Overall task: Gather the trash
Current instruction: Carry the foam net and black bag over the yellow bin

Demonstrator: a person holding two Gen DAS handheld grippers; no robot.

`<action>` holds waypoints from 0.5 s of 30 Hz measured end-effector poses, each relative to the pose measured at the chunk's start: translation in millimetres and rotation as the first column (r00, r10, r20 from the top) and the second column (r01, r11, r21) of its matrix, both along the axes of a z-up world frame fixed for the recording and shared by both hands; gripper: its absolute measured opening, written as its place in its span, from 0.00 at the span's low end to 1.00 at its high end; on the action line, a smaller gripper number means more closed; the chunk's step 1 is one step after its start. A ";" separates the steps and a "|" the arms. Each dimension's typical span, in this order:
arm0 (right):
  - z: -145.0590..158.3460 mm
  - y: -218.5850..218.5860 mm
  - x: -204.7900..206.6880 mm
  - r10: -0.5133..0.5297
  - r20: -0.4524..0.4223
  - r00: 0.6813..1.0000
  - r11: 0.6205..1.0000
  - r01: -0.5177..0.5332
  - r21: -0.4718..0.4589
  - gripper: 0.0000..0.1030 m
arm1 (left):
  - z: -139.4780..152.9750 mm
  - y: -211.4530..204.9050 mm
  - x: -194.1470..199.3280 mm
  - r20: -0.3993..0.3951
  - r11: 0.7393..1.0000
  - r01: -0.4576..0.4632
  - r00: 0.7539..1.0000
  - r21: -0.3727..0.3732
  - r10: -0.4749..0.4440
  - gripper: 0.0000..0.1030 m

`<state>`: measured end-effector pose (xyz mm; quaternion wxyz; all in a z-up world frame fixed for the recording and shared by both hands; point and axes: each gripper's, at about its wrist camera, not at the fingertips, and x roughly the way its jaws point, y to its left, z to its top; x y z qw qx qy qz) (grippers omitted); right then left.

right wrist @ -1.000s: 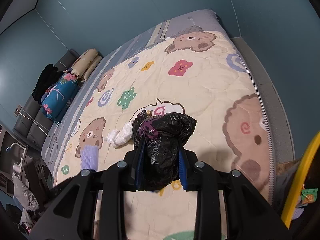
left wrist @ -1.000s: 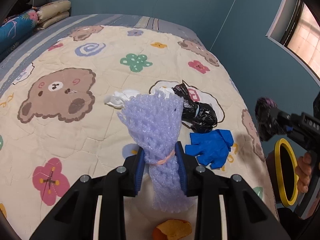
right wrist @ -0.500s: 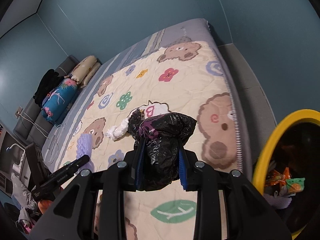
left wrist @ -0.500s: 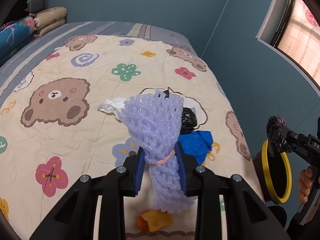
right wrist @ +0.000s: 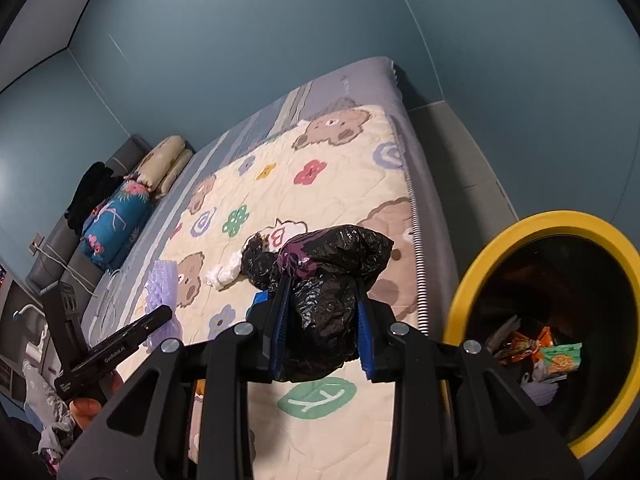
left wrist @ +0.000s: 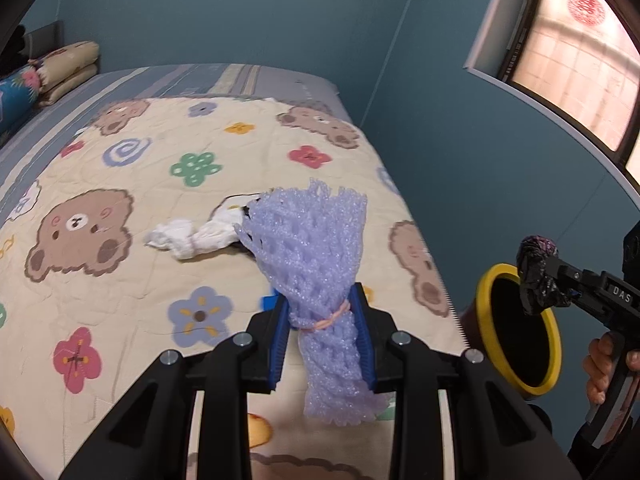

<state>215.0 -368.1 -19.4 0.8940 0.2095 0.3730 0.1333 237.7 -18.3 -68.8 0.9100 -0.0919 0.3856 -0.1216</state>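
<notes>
A bear-print quilt covers the bed, blue walls around — left gripper pinches purple foam netting; right gripper clamps a crumpled black bag beside the yellow-rimmed bin.

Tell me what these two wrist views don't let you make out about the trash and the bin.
- Blue item on the quilt: left wrist view, mostly hidden behind the purple foam net and blurred.
- Yellow-rimmed bin: right wrist view, its far side is cut off by the frame edge; the contents are dark.
- Second black bag: partly hidden by the held black bag.
</notes>
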 end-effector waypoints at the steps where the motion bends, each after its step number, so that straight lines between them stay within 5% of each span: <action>1: 1.8 -4.0 -2.6 -0.006 0.005 1.000 1.000 0.006 0.000 0.27 | 1.7 -5.2 -0.4 0.003 1.000 0.010 1.000 -0.004 -0.010 0.27; 15: 17.5 -50.7 -27.1 -0.086 0.046 0.995 0.996 0.086 -0.014 0.27 | 11.9 -81.9 4.8 0.014 0.987 0.161 0.987 -0.023 -0.161 0.27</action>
